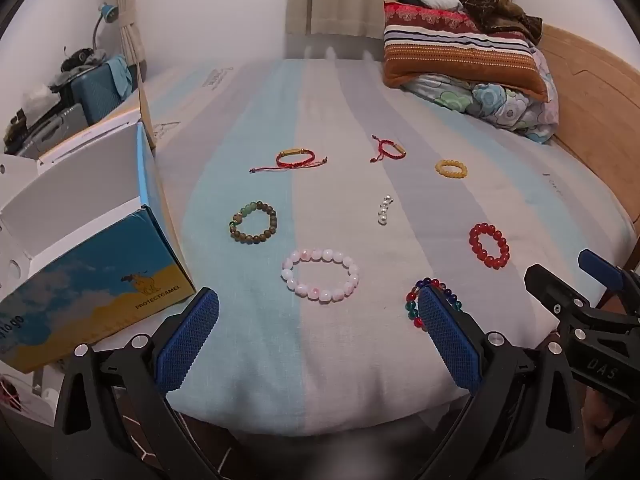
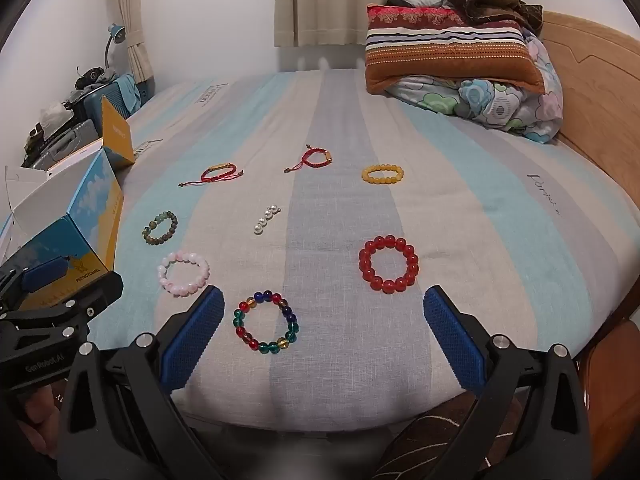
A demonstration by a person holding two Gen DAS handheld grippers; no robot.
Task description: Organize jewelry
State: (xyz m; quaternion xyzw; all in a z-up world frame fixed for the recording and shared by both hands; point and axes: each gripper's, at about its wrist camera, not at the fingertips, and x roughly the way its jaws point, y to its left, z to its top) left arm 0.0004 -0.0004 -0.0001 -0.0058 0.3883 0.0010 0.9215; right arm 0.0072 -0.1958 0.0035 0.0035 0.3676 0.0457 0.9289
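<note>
On bed [image 2: 480,208] | pearl strand [image 2: 266,219] runs near-left to far-right | both claws spread, holding nothing

Bare sheet [image 2: 500,240] lies at right and centre of the frame between the spaced bracelets [image 2: 389,264]; the box [image 2: 90,220] blocks the left edge; pillows [image 2: 452,56] crowd the upper right.

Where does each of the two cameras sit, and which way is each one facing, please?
Left wrist: on the left gripper at the bed's foot, facing the headboard; own open blue fingers show, the right gripper at right.
Right wrist: on the right gripper, further right, same facing; own open fingers show, the left gripper at left.
Shared: the pink bracelet, red bracelet, multicolour bracelet, blue box, striped pillow.
</note>
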